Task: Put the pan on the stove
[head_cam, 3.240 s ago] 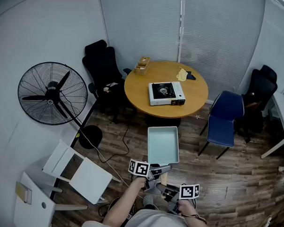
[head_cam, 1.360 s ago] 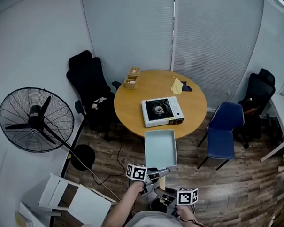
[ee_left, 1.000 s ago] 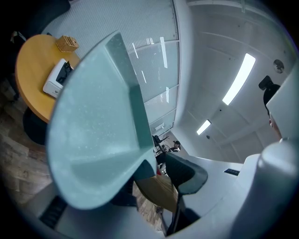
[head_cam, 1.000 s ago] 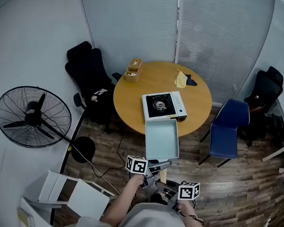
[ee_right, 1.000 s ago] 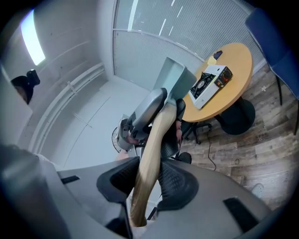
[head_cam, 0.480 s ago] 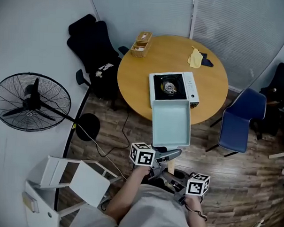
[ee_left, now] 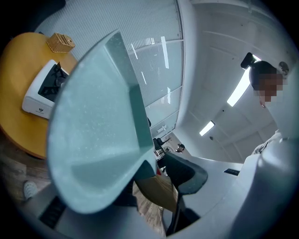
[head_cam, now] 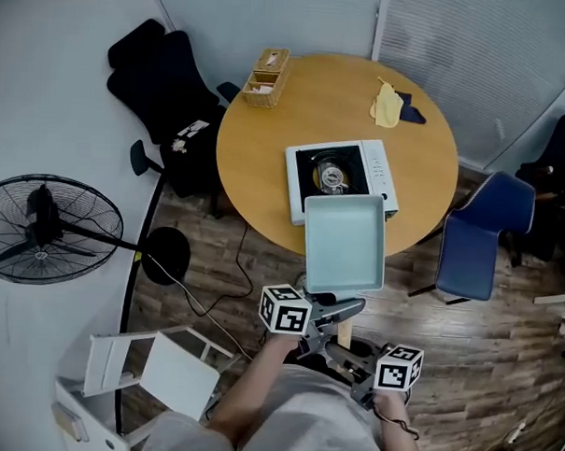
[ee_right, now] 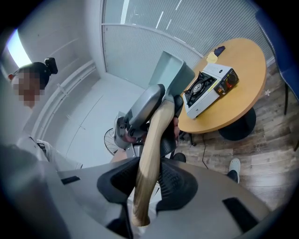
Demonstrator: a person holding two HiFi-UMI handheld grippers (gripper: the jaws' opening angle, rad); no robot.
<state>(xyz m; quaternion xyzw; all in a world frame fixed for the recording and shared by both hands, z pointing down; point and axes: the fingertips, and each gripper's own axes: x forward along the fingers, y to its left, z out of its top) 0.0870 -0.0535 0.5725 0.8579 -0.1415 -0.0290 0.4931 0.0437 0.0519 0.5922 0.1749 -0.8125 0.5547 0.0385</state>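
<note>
A pale green square pan point(head_cam: 344, 243) with a wooden handle point(head_cam: 344, 332) hangs level over the near edge of the round wooden table point(head_cam: 257, 163), its far rim just short of the white portable stove point(head_cam: 341, 178). My left gripper point(head_cam: 329, 316) is shut on the handle close to the pan body. My right gripper point(head_cam: 352, 358) is shut on the handle's rear end. In the left gripper view the pan point(ee_left: 93, 130) fills the frame, with the stove point(ee_left: 44, 91) beyond it. In the right gripper view the handle point(ee_right: 150, 149) runs between the jaws toward the stove point(ee_right: 210, 86).
On the table stand a wicker basket point(head_cam: 264, 76) and a yellow cloth point(head_cam: 388, 103). A blue chair point(head_cam: 485, 233) is at the table's right, black chairs point(head_cam: 162, 84) at its left. A floor fan point(head_cam: 39, 228) and a white folding chair point(head_cam: 154, 373) stand to my left.
Both grippers have carried the pan forward toward the table. Its far rim, short of the table edge earlier, now reaches over the edge next to the stove.
</note>
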